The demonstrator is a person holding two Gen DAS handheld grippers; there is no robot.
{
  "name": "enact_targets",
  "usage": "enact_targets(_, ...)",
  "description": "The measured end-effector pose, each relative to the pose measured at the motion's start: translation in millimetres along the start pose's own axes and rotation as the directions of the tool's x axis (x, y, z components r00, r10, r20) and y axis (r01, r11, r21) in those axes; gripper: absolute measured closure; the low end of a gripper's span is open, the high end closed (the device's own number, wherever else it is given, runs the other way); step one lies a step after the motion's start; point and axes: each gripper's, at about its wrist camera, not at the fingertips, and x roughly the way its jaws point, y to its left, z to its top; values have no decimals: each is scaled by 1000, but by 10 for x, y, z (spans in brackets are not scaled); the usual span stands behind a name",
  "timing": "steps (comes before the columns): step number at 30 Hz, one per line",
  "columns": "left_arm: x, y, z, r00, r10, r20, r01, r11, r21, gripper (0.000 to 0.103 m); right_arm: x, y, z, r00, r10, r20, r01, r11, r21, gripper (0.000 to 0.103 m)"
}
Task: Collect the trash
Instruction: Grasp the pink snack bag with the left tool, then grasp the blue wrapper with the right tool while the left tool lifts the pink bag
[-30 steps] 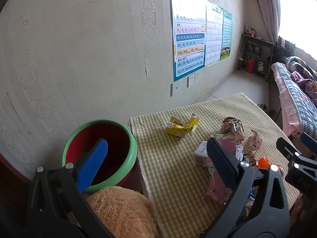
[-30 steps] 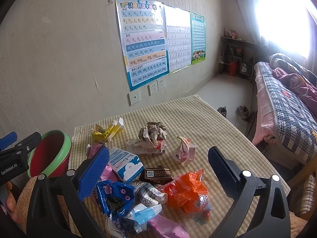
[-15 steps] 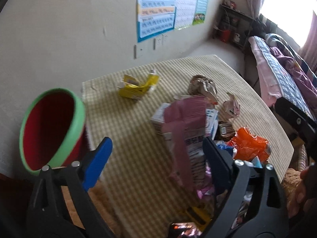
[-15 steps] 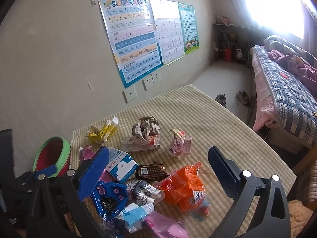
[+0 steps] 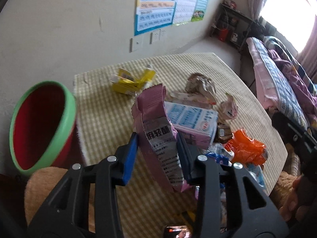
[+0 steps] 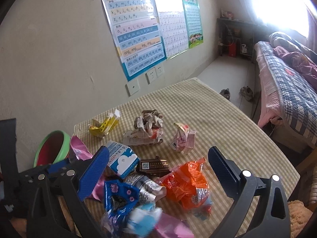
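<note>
My left gripper is shut on a pink snack wrapper and holds it upright above the checked table. The wrapper also shows in the right wrist view, with the left gripper at the lower left. A red bin with a green rim stands off the table's left edge; it also shows in the right wrist view. My right gripper is open and empty above a pile of trash: a blue milk carton, an orange bag and a blue wrapper.
A yellow wrapper, a crumpled brown paper, a pink packet and a dark bar wrapper lie further back. Posters hang on the wall. A bed stands at the right. A tan plush cushion lies below the bin.
My left gripper swung from the bin toward the pile, closed on the pink wrapper and lifted it. The right gripper stayed open and moved slightly nearer the pile.
</note>
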Motion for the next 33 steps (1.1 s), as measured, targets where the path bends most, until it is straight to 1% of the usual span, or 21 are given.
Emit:
enact_targets(3, -128, 126, 29, 999, 42, 32, -42, 999, 2, 65, 25, -11, 4, 996, 72, -52, -72, 997, 2, 7)
enact_targets(4, -158, 157, 40, 998, 55, 38, -55, 998, 4, 65, 65, -4, -6, 988, 114, -100, -114, 993, 3, 7)
enact_targets(6, -238, 230, 45, 995, 80, 56, -81, 997, 5, 65, 102, 10, -40, 977, 154, -147, -154, 988, 11, 7)
enact_targets(7, -291, 281, 39, 993, 93, 67, -93, 996, 2, 65, 127, 25, -66, 968, 177, -179, -177, 984, 18, 7)
enact_targets(9, -328, 332, 36, 991, 109, 75, -109, 994, -1, 65, 149, 68, -110, 955, 194, -222, -194, 981, 25, 7)
enact_targets(11, -349, 367, 29, 990, 119, 80, -119, 993, -4, 65, 125, 106, -143, 947, 207, -246, -205, 978, 35, 7)
enact_targets(13, -364, 378, 15, 988, 129, 87, -130, 992, 1, 65, 23, 141, -193, 941, 228, -249, -224, 974, 42, 7)
enact_targets(18, -315, 363, -18, 989, 119, 83, -120, 993, 7, 65, -177, 267, -407, 933, 244, -264, -256, 967, -10, 18)
enact_targets(20, -301, 361, -37, 991, 110, 79, -111, 994, 9, 65, -178, 351, -485, 930, 237, -279, -258, 965, -41, 27)
enact_targets(22, -301, 362, -52, 991, 104, 80, -105, 994, 12, 65, -136, 397, -544, 926, 231, -300, -259, 964, -54, 42)
enact_targets(23, -311, 369, -61, 991, 103, 83, -104, 994, 14, 65, -107, 399, -565, 921, 236, -311, -263, 963, -50, 47)
enact_targets(24, -320, 382, -62, 991, 102, 87, -104, 994, 16, 65, -65, 407, -585, 915, 238, -325, -265, 963, -43, 59)
enact_targets(25, -336, 401, -65, 991, 101, 91, -103, 994, 17, 65, -30, 407, -607, 911, 237, -339, -265, 963, -39, 74)
enact_targets(26, -353, 420, -65, 991, 100, 93, -102, 995, 16, 65, 3, 401, -618, 908, 234, -349, -263, 964, -38, 82)
enact_targets(27, -375, 453, -61, 990, 100, 98, -101, 995, 12, 65, 13, 404, -620, 905, 236, -353, -265, 964, -34, 94)
enact_targets(28, -390, 472, -52, 990, 100, 101, -101, 995, 10, 65, 2, 399, -611, 907, 239, -347, -266, 964, -31, 95)
enact_targets(30, -426, 529, -44, 988, 104, 112, -105, 994, 3, 65, -70, 408, -551, 918, 237, -317, -261, 965, -36, 97)
enact_targets(33, -496, 709, 23, 986, 109, 123, -108, 994, -19, 65, -222, 482, -404, 934, 239, -265, -264, 963, -62, 97)
